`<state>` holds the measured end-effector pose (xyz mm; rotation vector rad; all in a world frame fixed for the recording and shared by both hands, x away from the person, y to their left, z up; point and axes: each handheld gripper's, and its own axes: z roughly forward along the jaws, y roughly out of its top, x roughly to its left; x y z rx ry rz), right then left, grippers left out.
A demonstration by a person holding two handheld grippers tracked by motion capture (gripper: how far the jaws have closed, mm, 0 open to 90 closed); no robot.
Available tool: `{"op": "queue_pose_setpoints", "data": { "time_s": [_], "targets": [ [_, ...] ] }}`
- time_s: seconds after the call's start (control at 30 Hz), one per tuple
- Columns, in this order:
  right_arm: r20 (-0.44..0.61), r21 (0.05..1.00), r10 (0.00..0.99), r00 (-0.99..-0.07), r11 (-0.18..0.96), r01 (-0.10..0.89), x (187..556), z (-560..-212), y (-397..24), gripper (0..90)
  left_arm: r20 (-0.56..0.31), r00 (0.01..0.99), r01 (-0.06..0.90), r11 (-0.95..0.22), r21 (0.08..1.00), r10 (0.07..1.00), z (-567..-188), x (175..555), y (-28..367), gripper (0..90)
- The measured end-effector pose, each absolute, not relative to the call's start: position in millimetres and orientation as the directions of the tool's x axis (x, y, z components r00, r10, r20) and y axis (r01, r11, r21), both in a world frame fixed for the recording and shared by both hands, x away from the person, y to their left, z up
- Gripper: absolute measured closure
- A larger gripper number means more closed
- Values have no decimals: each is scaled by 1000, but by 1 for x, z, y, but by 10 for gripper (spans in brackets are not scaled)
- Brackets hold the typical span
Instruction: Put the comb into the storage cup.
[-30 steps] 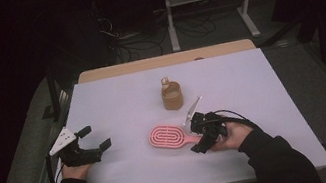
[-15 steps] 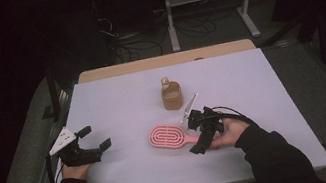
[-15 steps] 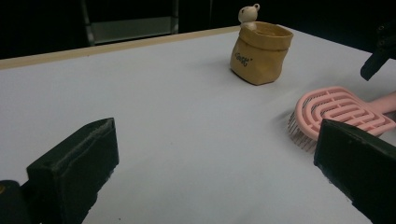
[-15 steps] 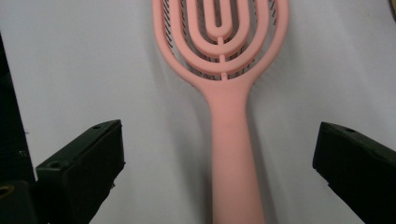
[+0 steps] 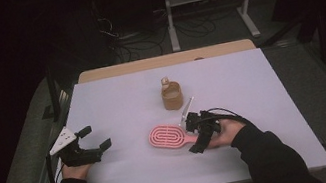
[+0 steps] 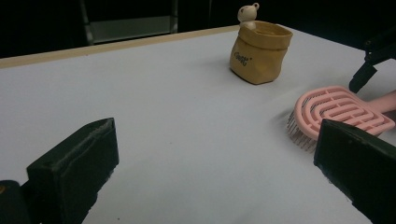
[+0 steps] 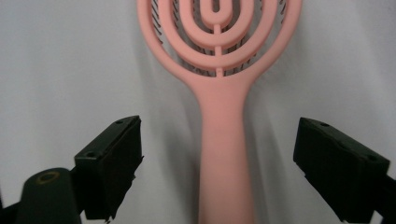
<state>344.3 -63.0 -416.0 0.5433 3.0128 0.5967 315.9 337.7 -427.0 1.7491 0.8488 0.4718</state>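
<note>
Over on the left side of the white desk (image 5: 117,99), I am holding my left tool (image 5: 90,146) low, close to the edge near me. Its two black jaws are standing wide apart, and nothing is sitting between them. In the left gripper view, bare white desk is showing between the jaws, and the other things are sitting farther off.

Near the middle of the desk, a little tan bag-shaped cup (image 5: 172,96) is standing upright. A tiny pale bear (image 6: 247,13) is peeking over its back rim. Dark letters are showing on the front of the cup, but they are too small for me to read.

Just in front of the cup, a pink hairbrush (image 5: 167,135) is lying flat on the desk. It is not touching the cup. Its round head is pointing to the left and its handle is pointing to the right, toward my right hand (image 5: 229,133). Its bristles are facing down on the desk.

On the right, I am holding my right tool (image 5: 198,135) over the brush handle. In the right gripper view, its jaws are wide open, one on each side of the handle. Both jaws are staying clear of the handle, so the tool is gripping nothing.
</note>
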Motion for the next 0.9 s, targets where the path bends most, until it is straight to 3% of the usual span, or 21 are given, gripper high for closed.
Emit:
{"op": "queue_pose_setpoints", "data": {
  "time_s": [0.27,0.77,0.9],
  "targets": [
    [32,395,329,-944,863,314,347,-420,-60,259,-96,667,313,-161,936,739,-427,316,337,0],
    [25,382,324,-946,871,308,348,-421,-57,650,-97,667,314,-161,936,738,-427,316,337,0],
    [35,384,324,-945,869,312,348,-420,-57,677,-97,668,313,-161,936,738,-428,316,337,0]
  ]
}}
